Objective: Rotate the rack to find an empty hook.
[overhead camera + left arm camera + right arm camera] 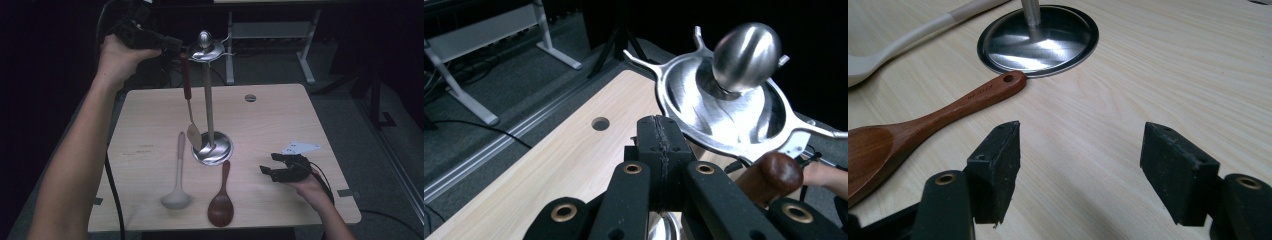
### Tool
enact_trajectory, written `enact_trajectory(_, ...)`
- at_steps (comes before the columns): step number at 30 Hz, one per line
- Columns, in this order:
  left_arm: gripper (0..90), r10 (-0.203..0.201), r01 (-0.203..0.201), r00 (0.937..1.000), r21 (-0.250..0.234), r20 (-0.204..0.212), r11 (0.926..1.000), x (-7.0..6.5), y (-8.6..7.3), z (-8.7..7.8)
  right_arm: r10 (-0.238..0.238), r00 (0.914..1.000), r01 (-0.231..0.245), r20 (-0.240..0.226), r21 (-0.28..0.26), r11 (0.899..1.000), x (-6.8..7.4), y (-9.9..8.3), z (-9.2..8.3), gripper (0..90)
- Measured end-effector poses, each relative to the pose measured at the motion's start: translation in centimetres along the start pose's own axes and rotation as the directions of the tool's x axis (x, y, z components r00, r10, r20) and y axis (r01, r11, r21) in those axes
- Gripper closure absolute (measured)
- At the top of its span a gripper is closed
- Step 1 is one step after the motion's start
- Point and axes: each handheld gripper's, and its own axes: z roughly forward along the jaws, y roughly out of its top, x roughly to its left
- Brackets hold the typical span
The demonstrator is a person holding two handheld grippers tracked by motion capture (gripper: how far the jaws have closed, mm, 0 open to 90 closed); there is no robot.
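- Right gripper, jaws wide apart, rests low over the wooden table; the brown wooden spoon lies just left of it.
- Left gripper, jaws pressed together, is raised beside the steel rack's top dish; a brown-handled spoon hangs just beneath.
- Beyond: dark floor.

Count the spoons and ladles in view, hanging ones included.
3. A brown-handled spoon hangs beside the stand's pole; a white ladle lies left of the stand's base; a wooden spoon lies in front of it.
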Motion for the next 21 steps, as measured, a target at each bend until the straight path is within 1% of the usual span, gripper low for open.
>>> enact_trajectory(3, 90.0, 0.000, 0.000, 1.0000, -0.007, -0.003, 1.0000, 0.1, 0.0, 0.1, 0.001, 1.0000, -0.001, -0.003, 0.004, 1.000, 0.1, 0.0, 0.1, 32.2)
enact_trajectory(5, 90.0, 0.008, -0.008, 0.9999, -0.008, -0.009, 0.9999, 0.0, 0.0, 0.0, 0.000, 1.0000, 0.000, -0.005, 0.006, 1.000, 0.1, 0.0, 0.1, 32.2)
enact_trajectory(6, 90.0, 0.016, -0.016, 0.9998, -0.007, -0.015, 0.9998, 0.0, -0.1, -0.1, -0.004, 1.0000, 0.004, -0.006, 0.003, 1.000, 0.1, 0.0, 0.1, 32.2)
enact_trajectory(9, 90.0, 0.021, -0.021, 0.9997, -0.019, -0.013, 0.9996, -0.3, -0.4, -0.7, 0.000, 1.0000, 0.000, -0.007, 0.007, 1.000, 0.1, 0.0, 0.1, 32.2)
enact_trajectory(11, 90.0, 0.022, -0.022, 0.9994, -0.016, -0.026, 0.9996, -0.5, -0.7, -1.1, 0.004, 1.0000, -0.004, -0.009, 0.004, 1.000, 0.1, 0.0, 0.1, 32.2)
enact_trajectory(14, 90.0, 0.032, -0.032, 0.9987, 0.003, -0.040, 0.9995, -1.0, -1.6, -1.8, 0.003, 1.0000, -0.003, -0.007, 0.007, 1.000, 0.1, 0.0, 0.0, 32.2)
enact_trajectory(16, 90.0, 0.031, -0.031, 0.9988, 0.005, -0.039, 0.9995, -1.1, -2.3, -2.2, 0.005, 1.0000, -0.005, -0.007, 0.006, 1.000, 0.1, 0.0, 0.0, 32.2)
enact_trajectory(19, 90.0, 0.031, -0.030, 0.9982, 0.015, -0.051, 0.9994, -1.5, -3.5, -2.8, 0.006, 1.0000, -0.006, -0.008, 0.008, 1.000, 0.2, 0.0, 0.1, 32.1)
enact_trajectory(21, 90.0, 0.029, -0.028, 0.9983, 0.021, -0.051, 0.9994, -1.8, -4.4, -3.1, 0.006, 0.9999, -0.006, -0.009, 0.010, 1.000, 0.2, -0.1, 0.2, 32.1)
